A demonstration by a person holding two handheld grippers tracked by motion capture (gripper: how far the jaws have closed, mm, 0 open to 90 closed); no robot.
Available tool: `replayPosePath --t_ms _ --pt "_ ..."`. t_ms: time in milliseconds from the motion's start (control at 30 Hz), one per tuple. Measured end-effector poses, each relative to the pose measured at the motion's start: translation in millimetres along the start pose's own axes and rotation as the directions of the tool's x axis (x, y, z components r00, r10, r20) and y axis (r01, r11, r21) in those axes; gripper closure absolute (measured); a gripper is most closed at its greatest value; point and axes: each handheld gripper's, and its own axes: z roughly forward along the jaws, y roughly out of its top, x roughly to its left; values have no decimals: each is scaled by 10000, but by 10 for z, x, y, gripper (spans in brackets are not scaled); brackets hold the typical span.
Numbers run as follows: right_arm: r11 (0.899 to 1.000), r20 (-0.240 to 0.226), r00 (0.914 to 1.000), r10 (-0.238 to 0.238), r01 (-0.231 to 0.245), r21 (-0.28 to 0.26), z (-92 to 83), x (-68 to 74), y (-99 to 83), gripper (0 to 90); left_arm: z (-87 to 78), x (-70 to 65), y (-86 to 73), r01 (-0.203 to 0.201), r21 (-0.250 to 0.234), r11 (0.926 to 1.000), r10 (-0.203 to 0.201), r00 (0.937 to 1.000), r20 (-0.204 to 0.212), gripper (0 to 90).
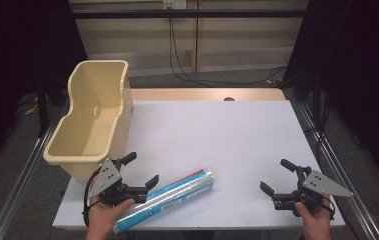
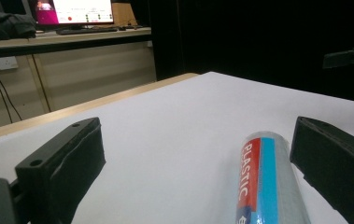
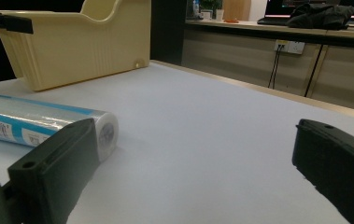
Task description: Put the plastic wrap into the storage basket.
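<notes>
A roll of plastic wrap (image 1: 169, 197) with a blue and red label lies slantwise near the table's front edge. My left gripper (image 1: 141, 170) is open at the roll's near left end. In the left gripper view the roll (image 2: 265, 182) lies between the jaws of that gripper (image 2: 198, 158), close to the right one, with no pad pressing on it. My right gripper (image 1: 275, 175) stands open at the front right, apart from the roll, with nothing between its fingers. In the right gripper view, beyond the gripper (image 3: 193, 163), the roll's end (image 3: 104, 133) shows past the left jaw.
A beige plastic bin (image 1: 89, 120) stands open-topped on the table's left side, overhanging the edge, and also appears as the bin (image 3: 76, 42) in the right gripper view. The white table top (image 1: 217, 135) stretches between the grippers. Cables and a low wall lie behind the table.
</notes>
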Motion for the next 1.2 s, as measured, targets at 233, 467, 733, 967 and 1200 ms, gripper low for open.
replayPosePath --t_ms 233,467,733,967,1200 --pt "10000 -30 10000 -80 81 37 -10 13 0 5 13 -7 16 30 19 10000 -30 9999 123 29" --pt "9999 -72 9999 -80 81 79 -7 16 -4 5 41 -10 49 7 380 9993 -24 9989 458 29" --pt "9999 -90 9999 -73 74 99 -14 13 -4 5 194 -34 139 -389 2499 9675 166 9957 910 31" --pt "9999 -88 10000 -31 33 163 -18 6 -10 5 362 -59 192 -794 4564 8862 -6 9850 1725 39" --pt "9998 -122 9999 -43 46 196 -15 4 -13 5 511 -87 176 -777 6230 7784 -796 9721 2208 40"
